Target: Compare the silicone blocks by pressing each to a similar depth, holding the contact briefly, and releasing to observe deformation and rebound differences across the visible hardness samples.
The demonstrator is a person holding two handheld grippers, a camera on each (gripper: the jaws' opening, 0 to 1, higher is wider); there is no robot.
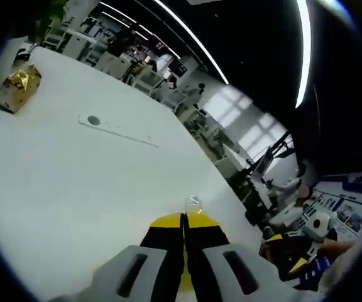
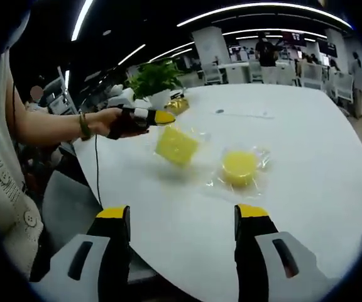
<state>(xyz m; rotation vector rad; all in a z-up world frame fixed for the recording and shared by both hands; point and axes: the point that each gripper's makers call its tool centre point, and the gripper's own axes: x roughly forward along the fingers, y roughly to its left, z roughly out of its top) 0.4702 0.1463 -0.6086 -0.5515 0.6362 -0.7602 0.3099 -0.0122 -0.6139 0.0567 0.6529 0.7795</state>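
Two yellow blocks are seen on the table (image 2: 307,163): a square block (image 2: 176,145) lifted by its wrapper in the closed left claw (image 2: 166,117), and a round block (image 2: 239,167) lying flat, approached for pressing by the wide-open, empty right claw (image 2: 184,217).

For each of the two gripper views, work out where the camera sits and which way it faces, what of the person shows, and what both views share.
Left gripper view: rides the left gripper, jaws together, held above the white table, facing a gold-wrapped box and the office beyond; a hand on the right gripper shows at the right.
Right gripper view: rides the right gripper, jaws apart, facing the square yellow block and round yellow block; the person's forearm and sweater show.
Shared: the table, the gold-wrapped box, the left gripper.
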